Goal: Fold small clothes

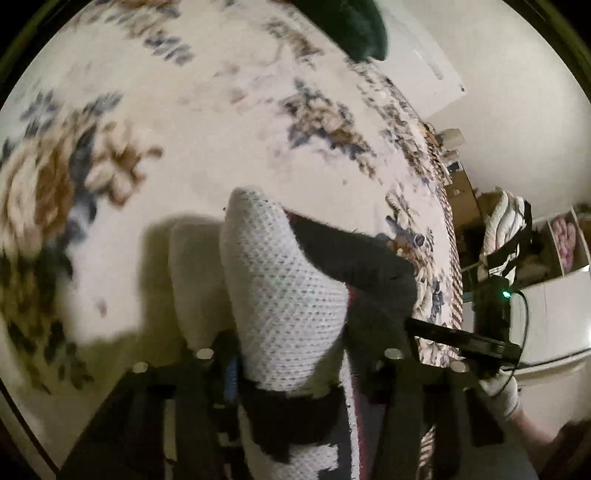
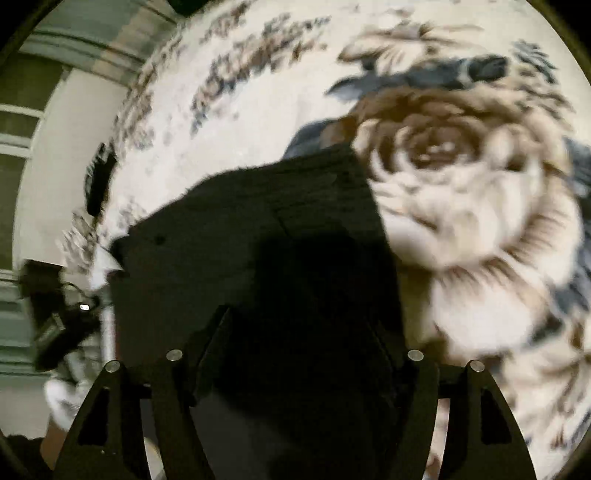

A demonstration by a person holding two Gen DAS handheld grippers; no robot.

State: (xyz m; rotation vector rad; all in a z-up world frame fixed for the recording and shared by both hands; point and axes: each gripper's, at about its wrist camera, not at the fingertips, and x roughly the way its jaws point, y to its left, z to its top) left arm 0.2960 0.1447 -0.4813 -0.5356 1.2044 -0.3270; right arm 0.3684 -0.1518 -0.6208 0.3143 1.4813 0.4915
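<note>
Cloth [image 1: 280, 295] white and knitted, pinched in the left claw [image 1: 295, 369] above a flowered bedspread [image 1: 207, 122]; in the right view, dark garment [image 2: 258, 240] over the right claw [image 2: 295, 369], grip impossible to tell.

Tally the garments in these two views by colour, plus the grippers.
White knitted waffle-texture garment: 1
Dark grey fuzzy cloth: 1
Dark green cloth at the far edge of the floral bedspread: 1
Grippers, left gripper and right gripper: 2
Total: 5
</note>
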